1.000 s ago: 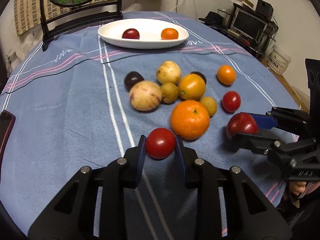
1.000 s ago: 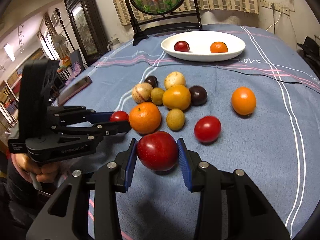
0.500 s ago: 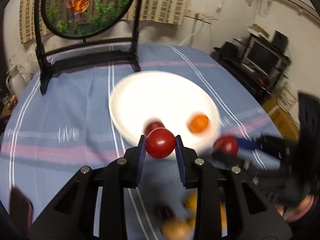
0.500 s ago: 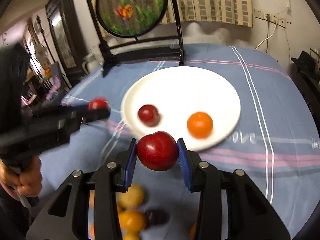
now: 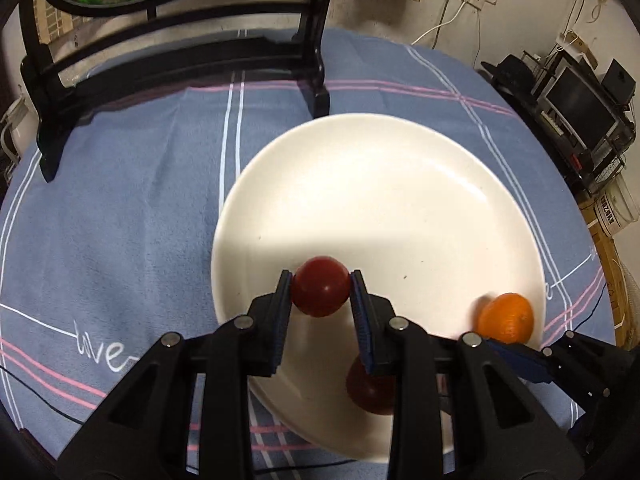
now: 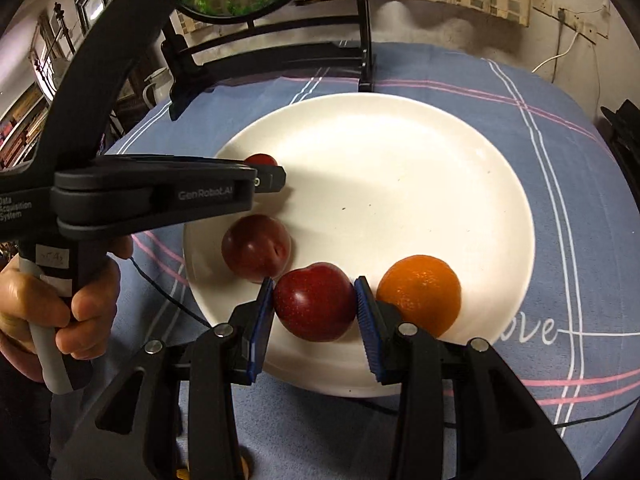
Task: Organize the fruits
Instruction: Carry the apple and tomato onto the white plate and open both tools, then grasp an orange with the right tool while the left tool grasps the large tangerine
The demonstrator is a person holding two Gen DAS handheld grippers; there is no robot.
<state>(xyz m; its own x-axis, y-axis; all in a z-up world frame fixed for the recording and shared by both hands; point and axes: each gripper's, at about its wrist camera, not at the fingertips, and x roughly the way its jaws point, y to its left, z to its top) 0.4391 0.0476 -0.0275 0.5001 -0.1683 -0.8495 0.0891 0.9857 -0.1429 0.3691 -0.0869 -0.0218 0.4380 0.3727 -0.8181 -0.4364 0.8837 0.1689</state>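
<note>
A white plate (image 5: 400,184) lies on the blue tablecloth; it also shows in the right wrist view (image 6: 400,168). My left gripper (image 5: 320,292) is shut on a red tomato (image 5: 320,286) over the plate's near left part; the tomato also shows in the right wrist view (image 6: 260,159). My right gripper (image 6: 315,308) is shut on a red apple (image 6: 314,306) over the plate's near edge. On the plate lie a dark red plum (image 6: 256,248) and an orange (image 6: 420,292). The plum (image 5: 370,392) and orange (image 5: 506,316) also show in the left wrist view.
A black stand (image 5: 160,64) with a round fish panel stands on the table just behind the plate. A thin black cable (image 6: 460,420) runs across the cloth near the plate's front edge. Shelves with electronics (image 5: 580,108) are off the table at the right.
Both grippers have carried their fruit from the pile forward to the plate and lowered over it. The tomato and the apple stay gripped.
</note>
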